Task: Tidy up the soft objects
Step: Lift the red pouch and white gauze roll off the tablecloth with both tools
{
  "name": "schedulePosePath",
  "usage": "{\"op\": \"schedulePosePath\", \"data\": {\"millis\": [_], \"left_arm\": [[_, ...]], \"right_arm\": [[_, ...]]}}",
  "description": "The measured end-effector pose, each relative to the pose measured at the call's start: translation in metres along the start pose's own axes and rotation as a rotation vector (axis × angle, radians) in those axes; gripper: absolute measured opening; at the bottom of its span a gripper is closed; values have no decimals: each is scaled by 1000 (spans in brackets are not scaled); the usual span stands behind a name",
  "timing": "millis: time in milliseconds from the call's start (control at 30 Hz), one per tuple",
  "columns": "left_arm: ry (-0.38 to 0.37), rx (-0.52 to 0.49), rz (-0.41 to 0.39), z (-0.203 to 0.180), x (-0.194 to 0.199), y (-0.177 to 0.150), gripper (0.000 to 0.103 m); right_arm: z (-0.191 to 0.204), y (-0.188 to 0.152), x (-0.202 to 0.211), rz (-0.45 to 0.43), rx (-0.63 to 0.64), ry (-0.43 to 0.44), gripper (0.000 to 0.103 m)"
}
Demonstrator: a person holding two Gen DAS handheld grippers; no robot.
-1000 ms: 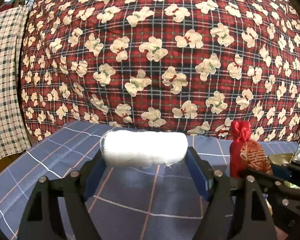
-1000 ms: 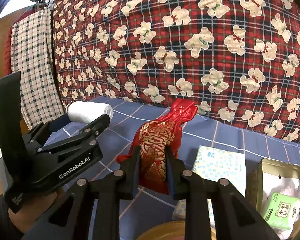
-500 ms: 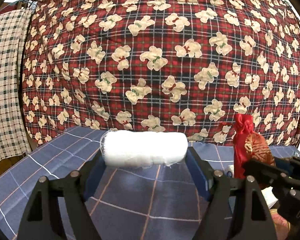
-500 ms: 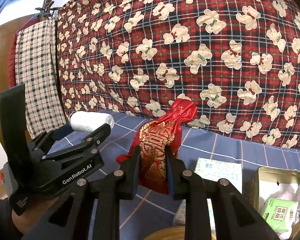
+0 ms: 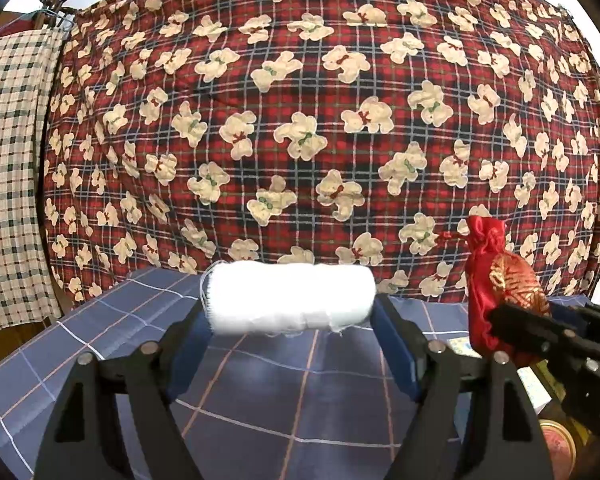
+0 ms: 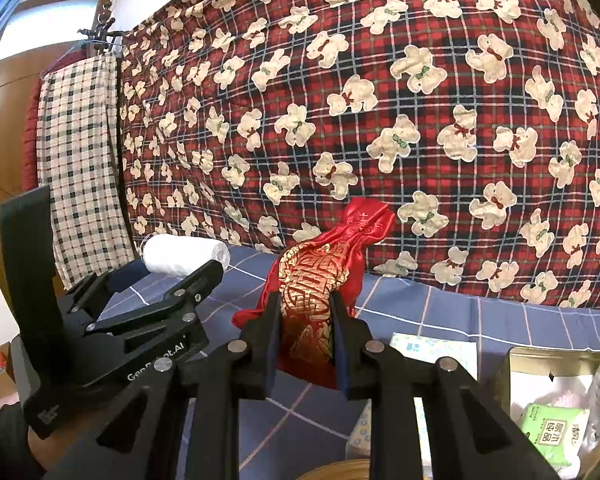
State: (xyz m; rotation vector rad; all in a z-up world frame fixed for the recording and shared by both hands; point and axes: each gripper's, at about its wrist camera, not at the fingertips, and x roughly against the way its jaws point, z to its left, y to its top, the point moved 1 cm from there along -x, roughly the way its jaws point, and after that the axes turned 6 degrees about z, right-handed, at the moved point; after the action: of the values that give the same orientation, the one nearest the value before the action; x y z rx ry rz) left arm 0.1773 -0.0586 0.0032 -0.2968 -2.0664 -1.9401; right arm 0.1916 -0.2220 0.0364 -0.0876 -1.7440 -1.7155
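- Left gripper [image 5: 292, 312], jaws spread wide, clamps a white rolled cloth [image 5: 290, 300] endwise above the blue checked tablecloth [image 5: 260, 396].
- Right gripper [image 6: 305, 320], jaws nearly together, pinches a red-and-gold satin drawstring pouch [image 6: 320, 280] upright, just beside the roll.

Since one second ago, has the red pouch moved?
Yes, upward. In the left wrist view the pouch now stands clearly higher above the far edge of the table, against the bear cloth, than before.
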Motion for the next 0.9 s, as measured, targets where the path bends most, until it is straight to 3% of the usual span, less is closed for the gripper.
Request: {"op": "schedulePosePath", "data": {"millis": [733,900], "left_arm": [[-63,-13,-20,-14,5,6,78],[-76,-22,-46,-21,15,14,78]], "right_arm": [[-11,1,22,-82,-38,-37,25],[-15,4,37,-146,-37,-80,26]]}}
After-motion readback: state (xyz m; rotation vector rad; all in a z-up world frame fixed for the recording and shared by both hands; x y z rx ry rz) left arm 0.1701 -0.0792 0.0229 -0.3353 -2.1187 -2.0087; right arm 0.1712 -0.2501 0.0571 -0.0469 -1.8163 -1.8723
